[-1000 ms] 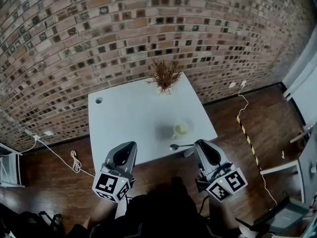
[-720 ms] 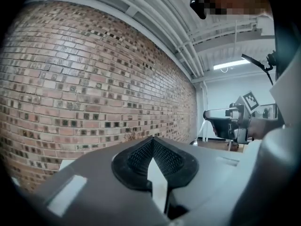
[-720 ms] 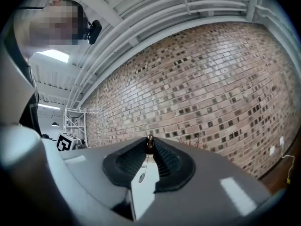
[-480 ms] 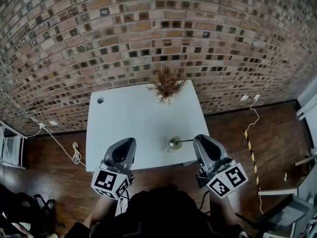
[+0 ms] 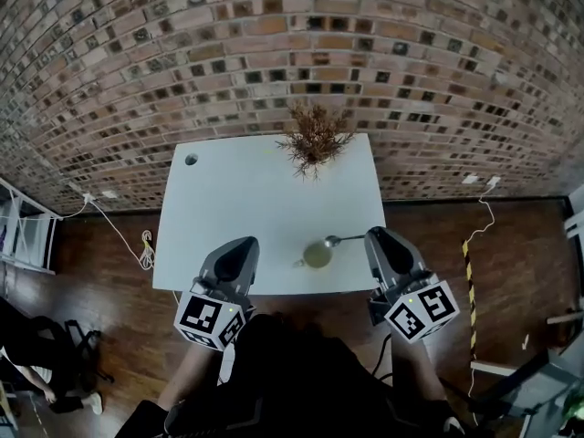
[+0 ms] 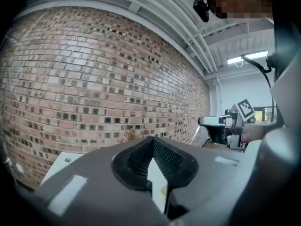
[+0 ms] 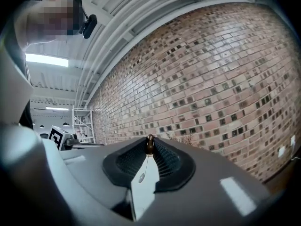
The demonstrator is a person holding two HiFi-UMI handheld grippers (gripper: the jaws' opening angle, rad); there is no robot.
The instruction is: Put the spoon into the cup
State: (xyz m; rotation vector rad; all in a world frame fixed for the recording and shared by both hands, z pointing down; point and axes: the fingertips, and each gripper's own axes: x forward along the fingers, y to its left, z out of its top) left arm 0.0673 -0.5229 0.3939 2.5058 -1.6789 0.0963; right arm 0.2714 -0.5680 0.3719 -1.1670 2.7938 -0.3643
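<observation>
A pale green cup point(image 5: 317, 255) stands near the front edge of the white table point(image 5: 237, 199). In the head view my right gripper point(image 5: 372, 237) is shut on the handle of a metal spoon point(image 5: 342, 240). The spoon lies about level, and its bowl hangs by the cup's far right rim. In the right gripper view the spoon's dark end point(image 7: 150, 145) is pinched at the jaw tips. My left gripper point(image 5: 243, 248) hovers at the table's front edge, left of the cup, shut with nothing in it. In its own view the jaw tips point(image 6: 153, 140) meet.
A dried brown plant point(image 5: 315, 140) stands at the table's back edge by the brick wall. A cable hole point(image 5: 191, 160) is at the table's far left corner. White cables point(image 5: 146, 245) and a black-yellow strip point(image 5: 470, 272) lie on the wooden floor.
Both grippers have moved forward over the table's front edge. The spoon has gone from the near side of the cup to the cup's far right rim.
</observation>
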